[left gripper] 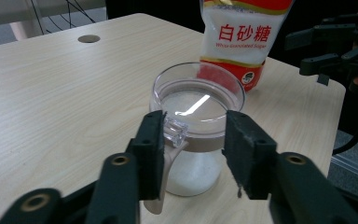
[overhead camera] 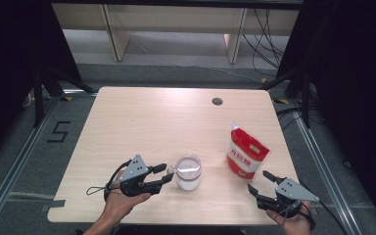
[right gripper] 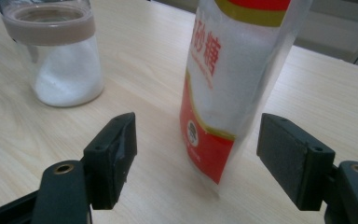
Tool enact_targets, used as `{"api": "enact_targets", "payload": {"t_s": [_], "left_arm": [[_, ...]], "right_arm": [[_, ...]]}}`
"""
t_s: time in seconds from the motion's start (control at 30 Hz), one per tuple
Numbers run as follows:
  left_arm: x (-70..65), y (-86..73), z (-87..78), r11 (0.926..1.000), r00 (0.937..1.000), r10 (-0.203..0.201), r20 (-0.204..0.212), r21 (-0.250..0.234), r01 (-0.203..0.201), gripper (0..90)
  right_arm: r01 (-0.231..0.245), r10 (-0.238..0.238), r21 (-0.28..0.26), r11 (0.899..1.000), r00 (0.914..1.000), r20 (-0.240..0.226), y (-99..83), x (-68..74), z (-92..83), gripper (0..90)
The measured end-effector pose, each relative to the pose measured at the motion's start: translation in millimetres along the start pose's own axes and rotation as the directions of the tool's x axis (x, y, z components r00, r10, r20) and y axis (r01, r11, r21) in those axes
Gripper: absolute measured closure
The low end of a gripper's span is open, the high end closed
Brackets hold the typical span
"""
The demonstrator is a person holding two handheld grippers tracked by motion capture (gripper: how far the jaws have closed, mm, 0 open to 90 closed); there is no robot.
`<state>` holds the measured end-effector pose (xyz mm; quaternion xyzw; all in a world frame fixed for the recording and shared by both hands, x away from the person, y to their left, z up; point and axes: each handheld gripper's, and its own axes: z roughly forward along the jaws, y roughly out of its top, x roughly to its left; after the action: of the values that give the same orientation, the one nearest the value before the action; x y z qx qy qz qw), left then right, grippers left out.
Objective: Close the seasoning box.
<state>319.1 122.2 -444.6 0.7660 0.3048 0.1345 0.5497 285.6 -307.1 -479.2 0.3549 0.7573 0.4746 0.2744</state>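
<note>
Left gripper point(overhead camera: 169, 173): jaws parted, set either side of the clear latch and tan handle strap of the glass jar point(overhead camera: 188, 173), which stands near the front edge of the table point(overhead camera: 142, 117), left of centre-right. In the left gripper view one pad point(left gripper: 153, 156) lies close against the strap; whether it presses cannot be told, and the far pad stands clear, so the jar is judged not held. Jar assessment: rigid, smooth glass, slippery and breakable, weighted low by white granules filling its lower part; the tan band at its neck or the strap offers the surest purchase, the bare glass wall the poorest. Sugar pouch point(overhead camera: 246, 152): upright, right of the jar and apart from it; soft-walled, full, likely to buckle or tip if pinched high, best taken low across its body. Right gripper point(overhead camera: 260, 181): jaws wide, empty, pointed at the pouch without contact.
</note>
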Motion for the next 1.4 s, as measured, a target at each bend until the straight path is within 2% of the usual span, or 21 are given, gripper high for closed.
{"api": "enact_targets", "payload": {"t_s": [0.07, 0.13, 0.23, 0.3, 0.37, 0.47, 0.5, 0.53, 0.6, 0.63, 0.73, 0.77, 0.9, 0.97, 1.0, 1.03, 1.1, 1.2, 1.23, 1.27, 1.4], "left_arm": [[0.8, -0.1, -1.7, 1.0, 0.9999, -0.002, -0.015, -0.001, 0.002, 44.3], [3.4, -0.4, -3.5, 1.0, 0.9998, -0.002, -0.02, 0.003, 0.002, 37.4], [5.0, -2.0, -7.1, 0.9999, 0.9992, 0.006, -0.04, 0.009, -0.005, 33.2], [4.5, -3.8, -8.9, 0.9999, 0.9991, -0.01, -0.041, 0.007, 0.01, 30.5], [4.3, -6.0, -10.8, 0.9999, 0.9992, -0.009, -0.04, 0.007, 0.009, 29.5], [3.6, -8.3, -12.5, 0.9998, 0.9997, -0.005, -0.026, 0.02, 0.005, 28.0], [3.1, -8.8, -13.5, 0.9996, 0.9996, -0.004, -0.029, 0.029, 0.005, 27.0], [2.9, -9.7, -14.1, 0.9994, 0.9996, -0.004, -0.027, 0.034, 0.005, 26.6], [3.8, -11.9, -15.3, 0.9993, 0.9997, 0.009, -0.022, 0.036, -0.008, 25.6], [3.1, -13.1, -16.1, 0.9993, 0.9996, -0.007, -0.028, 0.037, 0.008, 25.4], [3.3, -15.3, -17.2, 0.9995, 0.9996, -0.007, -0.028, 0.031, 0.008, 24.8], [3.5, -16.2, -17.9, 0.9995, 0.9995, -0.002, -0.03, 0.032, 0.003, 24.5], [3.7, -20.8, -20.2, 0.9989, 0.9996, -0.008, -0.026, 0.047, 0.009, 22.1], [3.8, -23.5, -21.4, 0.9982, 0.9999, -0.006, -0.009, 0.059, 0.007, 20.5], [3.3, -24.4, -21.7, 0.9981, 0.9999, -0.011, -0.005, 0.061, 0.011, 19.6], [4.1, -25.4, -22.5, 0.998, 0.9999, 0.01, -0.003, 0.062, -0.01, 18.9], [2.7, -28.9, -23.6, 0.9981, 0.9999, -0.011, -0.004, 0.06, 0.011, 18.3], [4.9, -33.3, -26.9, 0.9972, 0.9998, 0.014, -0.01, 0.074, -0.014, 17.7], [5.0, -35.0, -27.6, 0.9971, 0.9999, 0.009, -0.013, 0.076, -0.008, 17.5], [3.3, -37.5, -28.2, 0.9968, 0.9995, -0.025, -0.02, 0.075, 0.026, 17.5], [4.4, -42.5, -30.0, 0.9959, 0.9998, -0.001, -0.018, 0.09, 0.003, 16.9]], "right_arm": [[0.0, 0.0, -0.02, 1.0, 1.0, 0.006, 0.7, 0.4, 0.2, 28.4], [-0.044, 0.044, -0.012, 0.999, 0.999, -0.003, 1.2, 3.8, -0.9, 27.2], [-0.027, 0.027, -0.027, 0.999, 0.9996, -0.01, 1.6, 0.9, -0.1, 24.9], [-0.07, 0.069, -0.023, 0.997, 0.9975, -0.01, 1.8, 0.7, -0.9, 21.7], [-0.09, 0.089, -0.022, 0.996, 0.996, -0.004, 1.9, 0.4, -0.9, 19.3], [-0.063, 0.063, -0.047, 0.997, 0.9979, 0.014, 2.1, -2.1, -1.8, 19.4], [-0.103, 0.103, -0.031, 0.994, 0.9947, 0.006, 2.8, 0.7, -3.4, 19.4], [-0.106, 0.106, -0.029, 0.994, 0.9943, 0.007, 3.0, 1.4, -3.8, 19.3], [-0.091, 0.091, -0.035, 0.995, 0.9958, -0.002, 3.2, 1.1, -2.3, 18.3], [-0.092, 0.092, -0.028, 0.995, 0.9958, -0.004, 3.2, 1.9, -2.5, 18.3], [-0.071, 0.071, -0.031, 0.997, 0.9975, 0.004, 3.5, 1.0, -2.7, 18.3], [-0.102, 0.102, -0.024, 0.995, 0.9948, 0.007, 3.9, 3.3, -3.9, 18.3], [-0.058, 0.059, -0.051, 0.997, 0.9981, 0.02, 4.3, -0.8, -3.7, 18.1], [-0.101, 0.102, -0.037, 0.994, 0.9947, 0.015, 4.8, 2.8, -5.3, 18.2], [-0.101, 0.101, -0.033, 0.994, 0.9947, 0.016, 5.2, 3.1, -5.9, 18.2], [-0.062, 0.063, -0.047, 0.997, 0.9977, 0.024, 5.4, 0.4, -5.2, 18.2], [-0.081, 0.081, -0.041, 0.996, 0.9967, 0.009, 5.4, 1.8, -5.5, 18.2], [-0.08, 0.081, -0.04, 0.996, 0.9967, 0.014, 5.1, 2.2, -6.1, 18.2], [-0.058, 0.059, -0.049, 0.997, 0.9981, 0.015, 5.0, 0.8, -5.7, 18.2], [-0.071, 0.071, -0.039, 0.997, 0.9974, 0.008, 4.7, 2.0, -6.0, 18.2], [-0.106, 0.106, -0.014, 0.994, 0.9944, -0.006, 3.7, 6.7, -7.4, 18.2]]}}
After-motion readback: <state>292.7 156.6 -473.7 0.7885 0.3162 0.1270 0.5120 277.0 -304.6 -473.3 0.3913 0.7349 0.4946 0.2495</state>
